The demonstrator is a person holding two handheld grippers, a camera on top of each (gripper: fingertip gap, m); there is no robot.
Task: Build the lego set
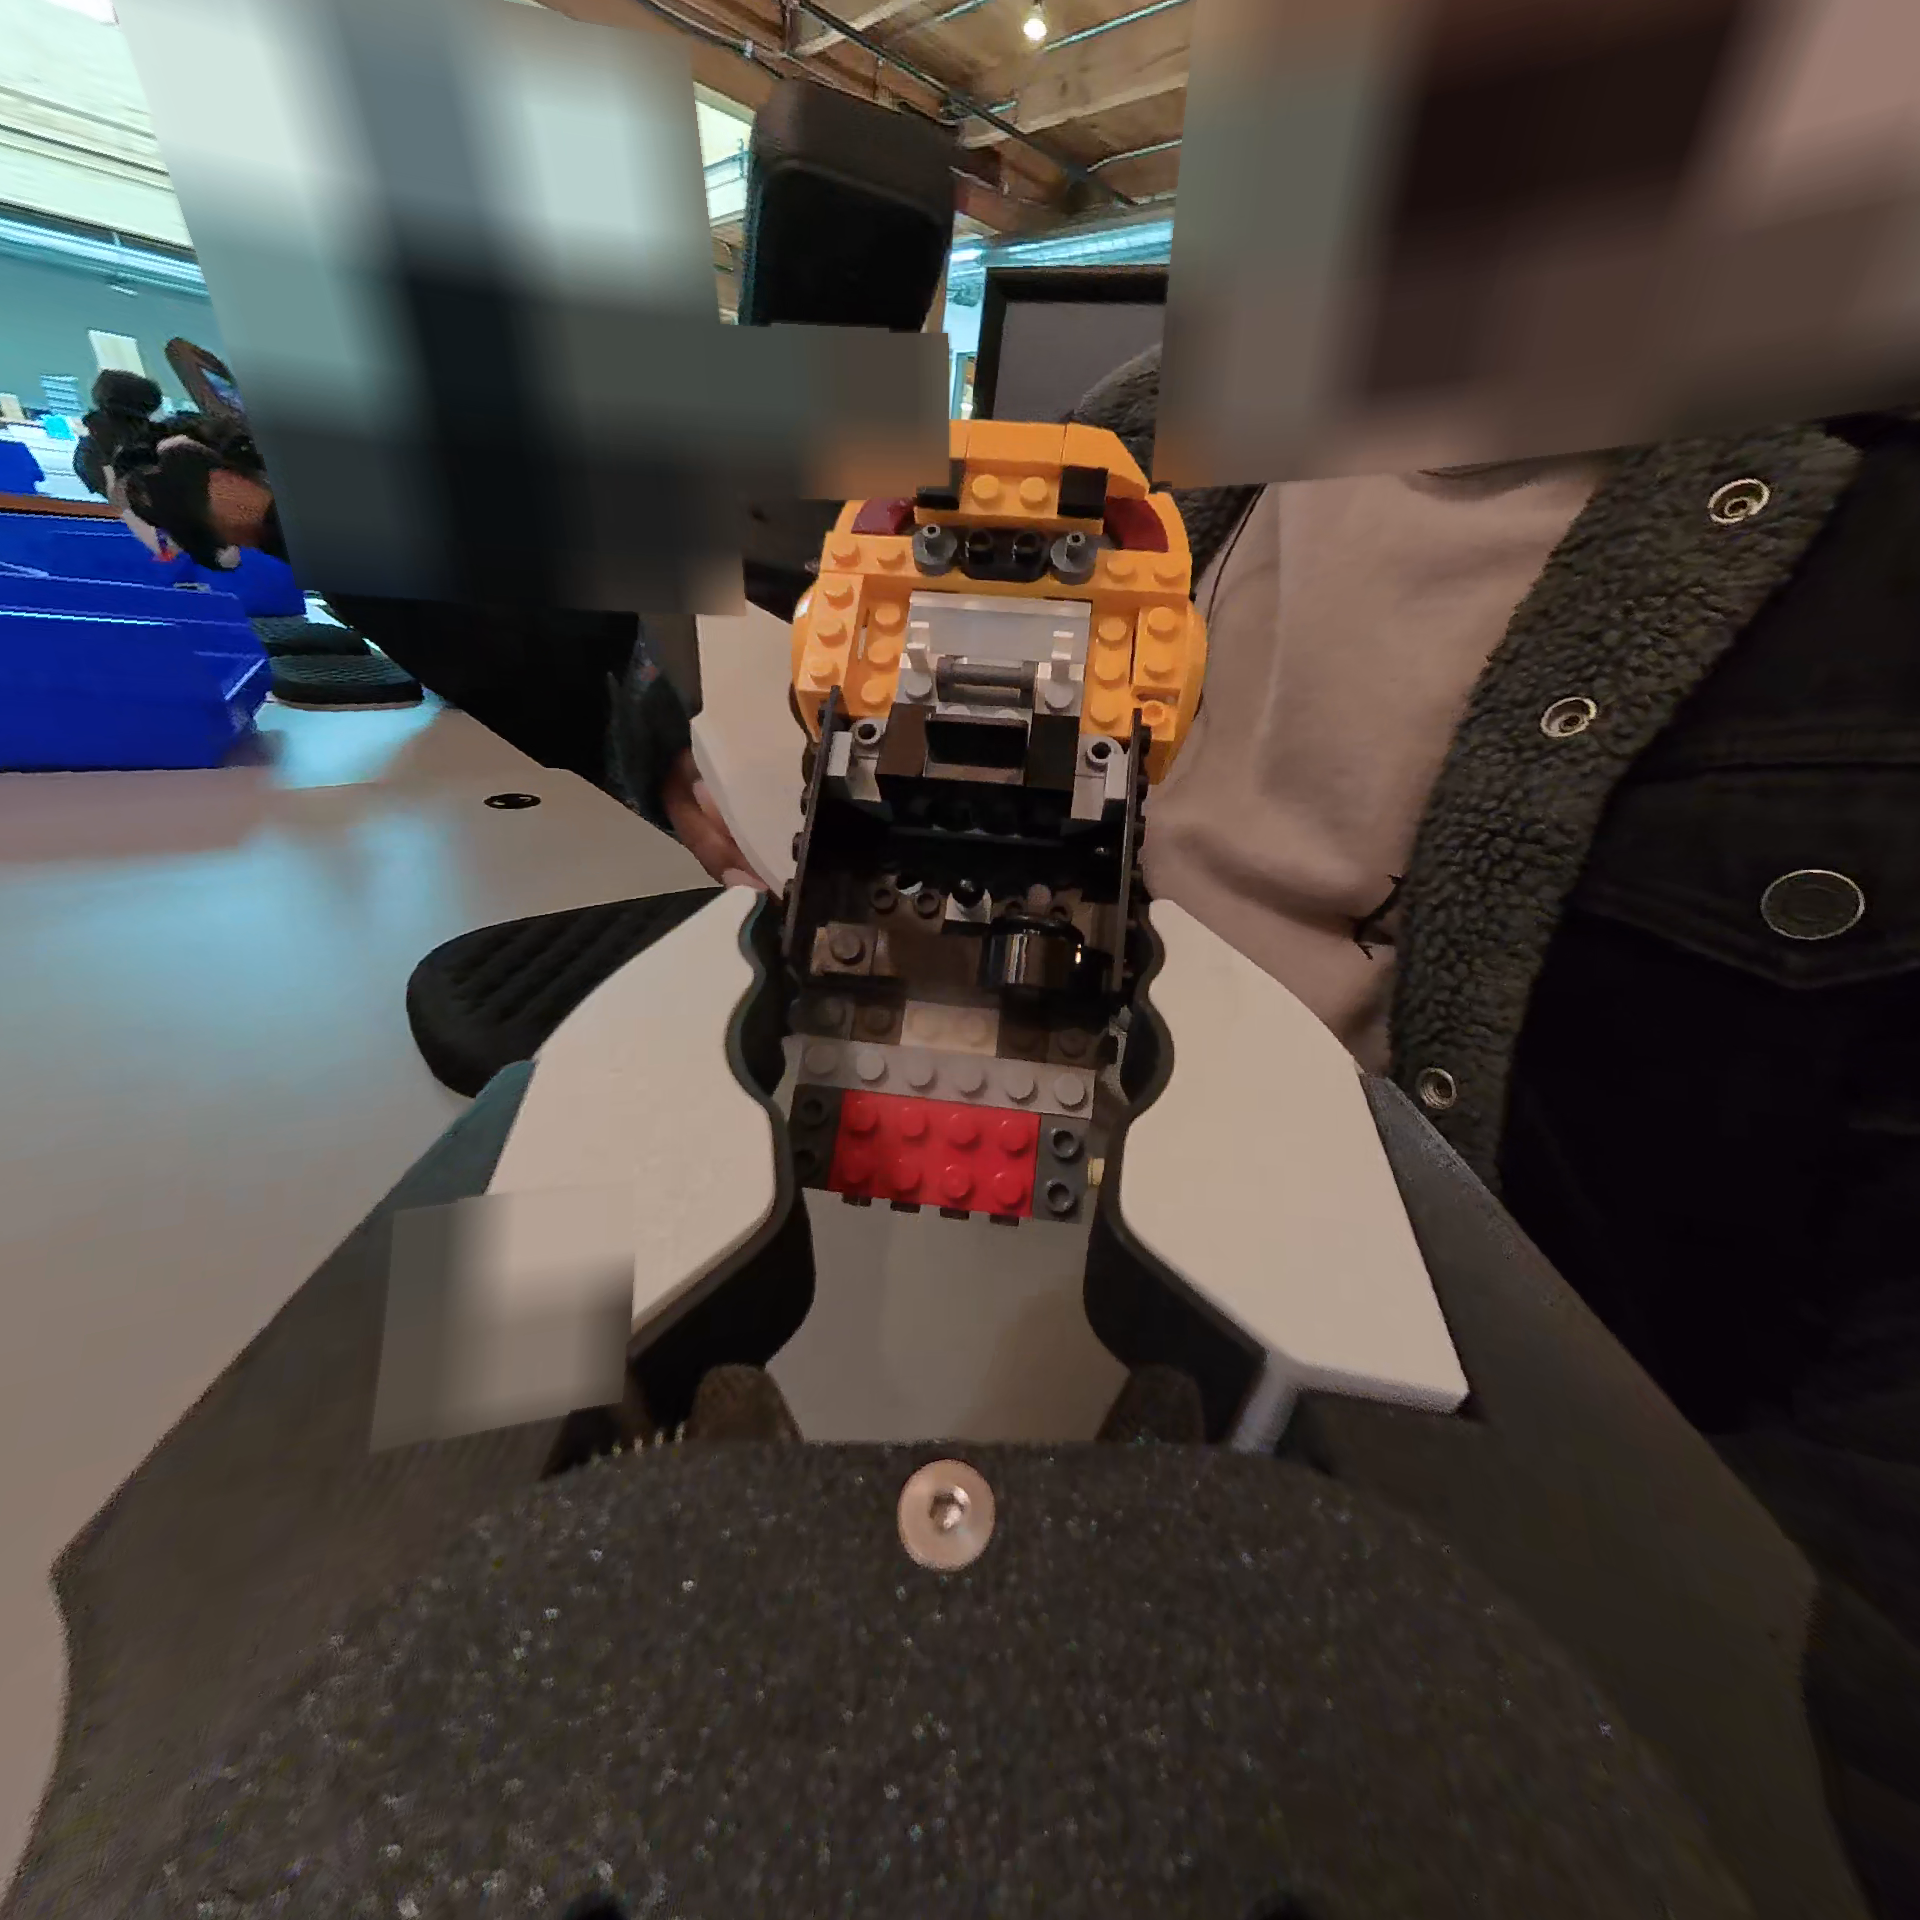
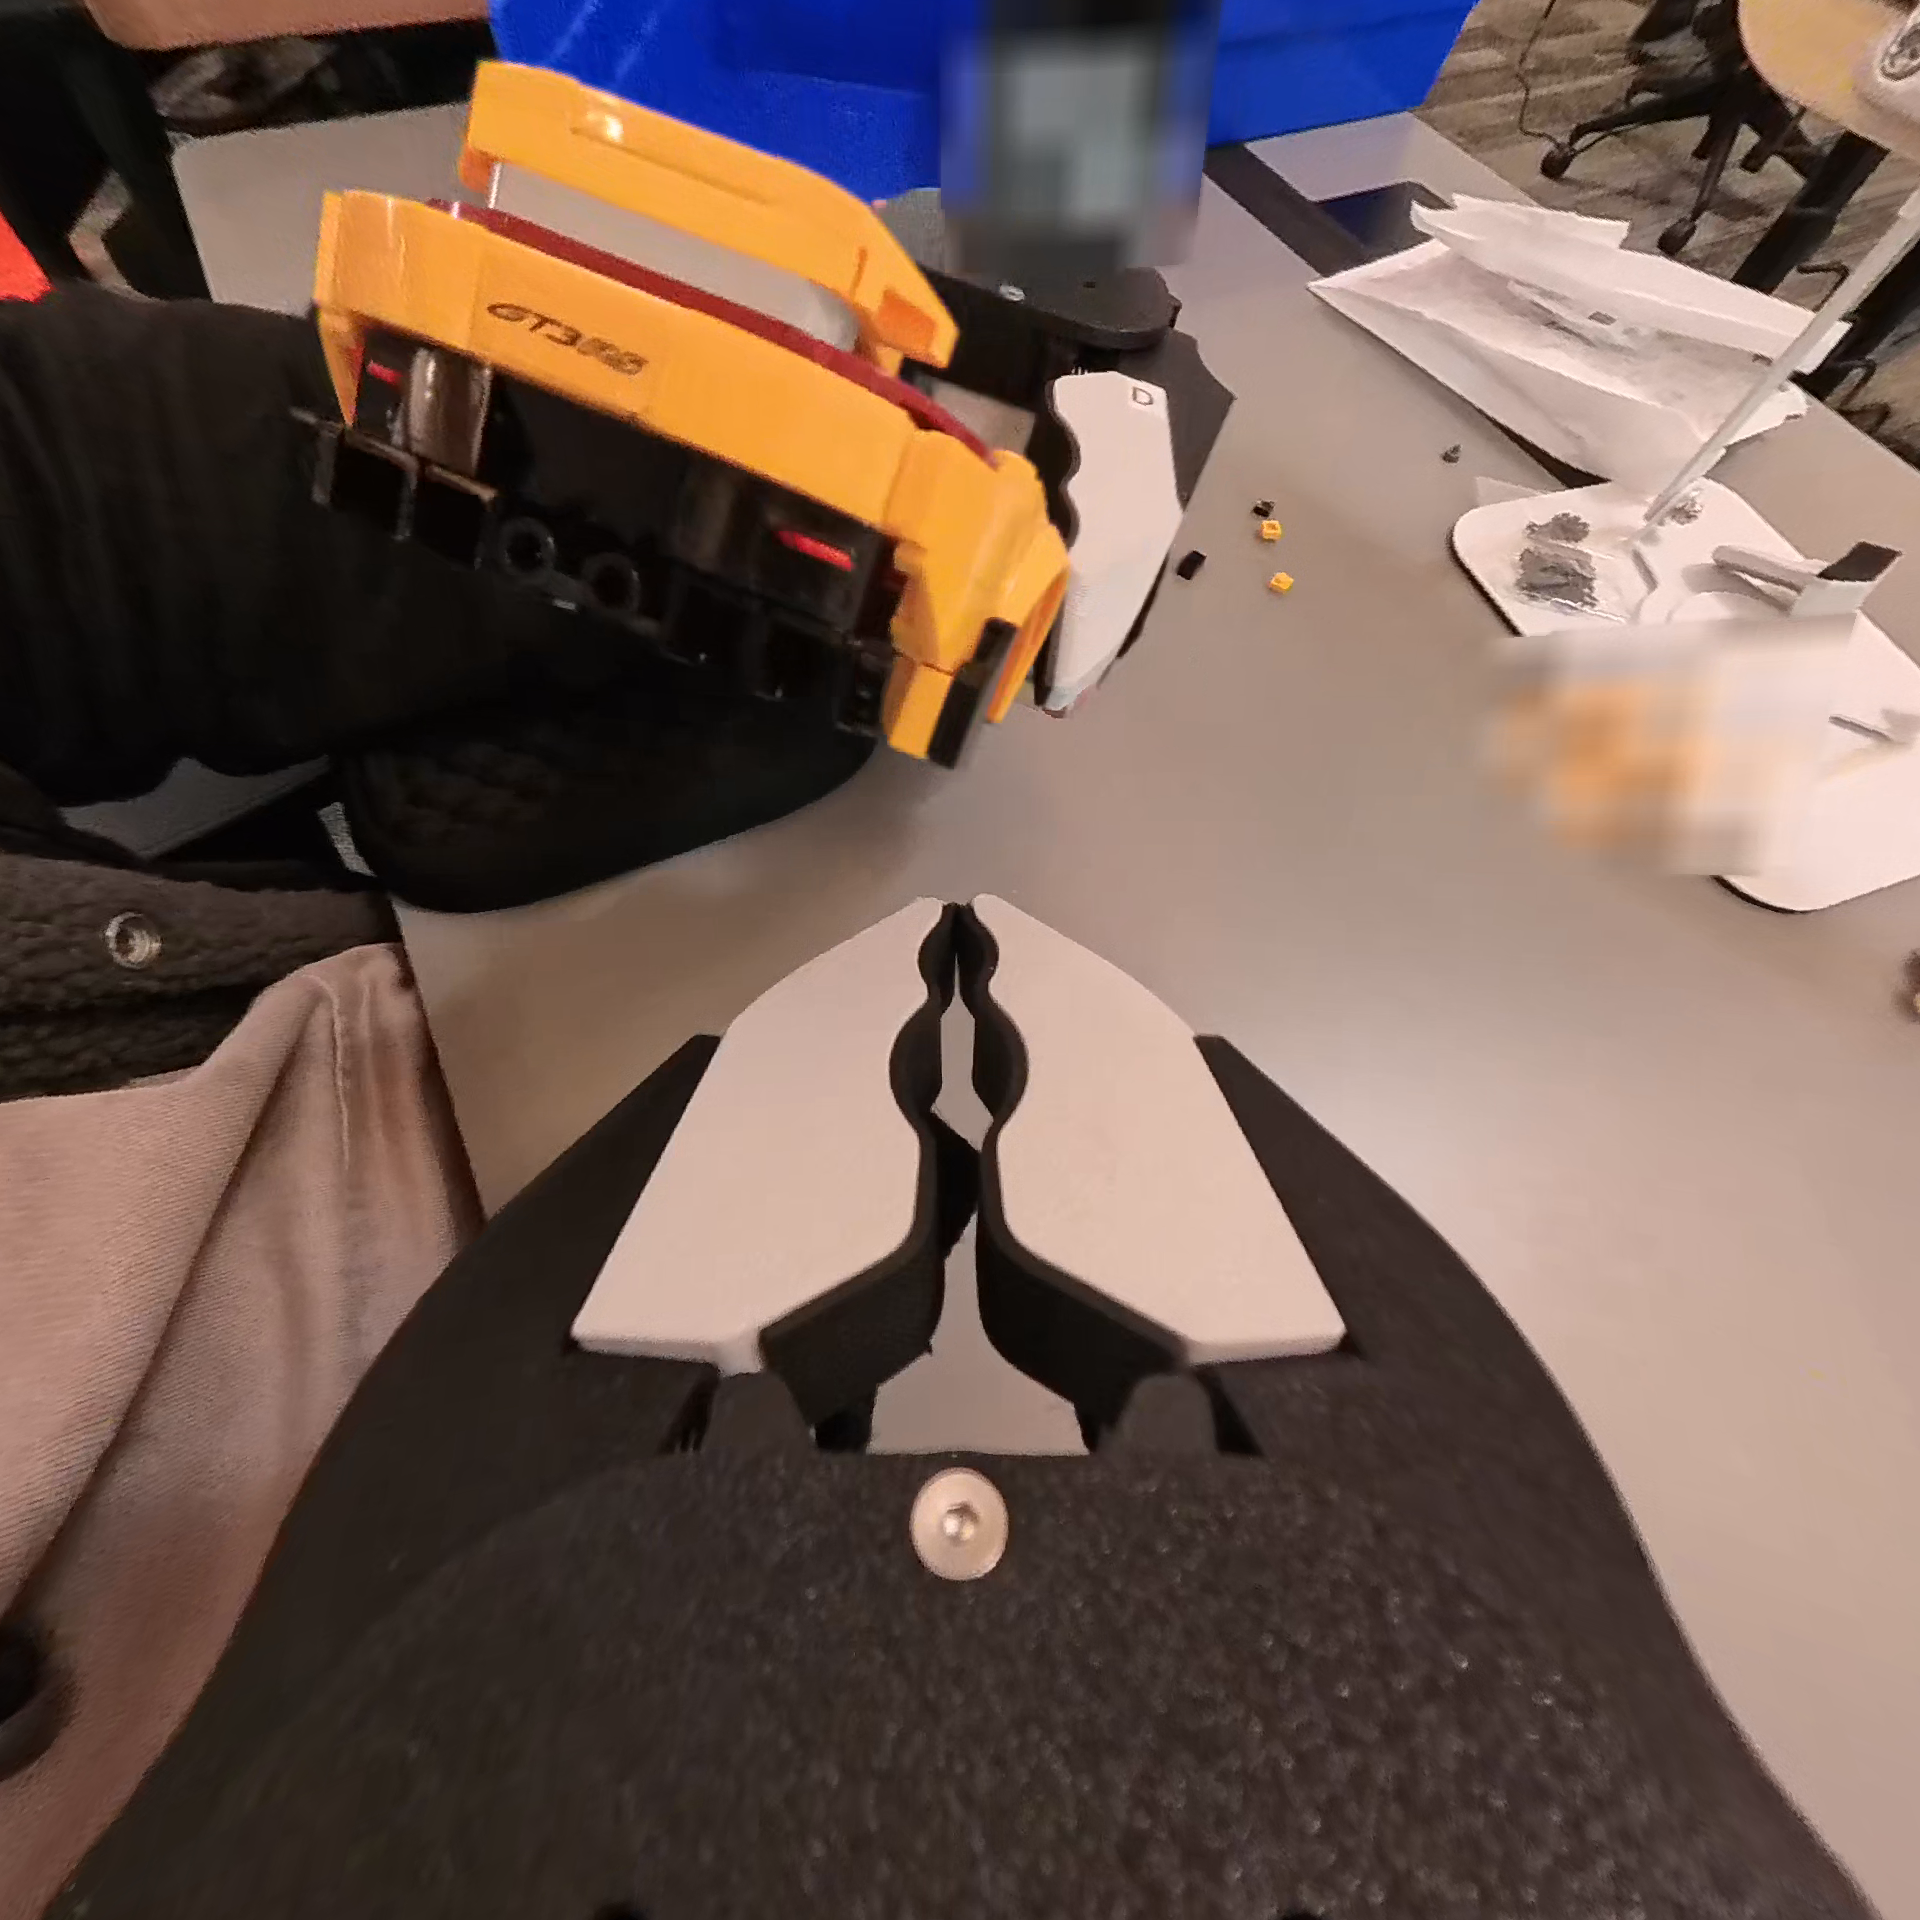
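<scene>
Now left tongs (image 1: 951, 977) are clamping the half-built orange-and-black brick car (image 1: 987, 665) aloft; right tongs (image 2: 961, 914), pinched together w/ nothing, are needing a small orange loose piece (image 2: 1281, 582) off the grey counter (image 2: 1351, 1039) next.

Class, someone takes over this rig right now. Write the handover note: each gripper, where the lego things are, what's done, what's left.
Left gripper: shut on the car, gripping its sides and holding it off the table.
Right gripper: shut, holding nothing, over the table.
Parts: two small yellow pieces and black pieces lie loose on the table; paper bags lie beyond them.
Done: yellow body and rear largely built.
Left: the red plate and the black and grey studs beyond it are still uncovered; loose pieces not yet fitted.
</scene>
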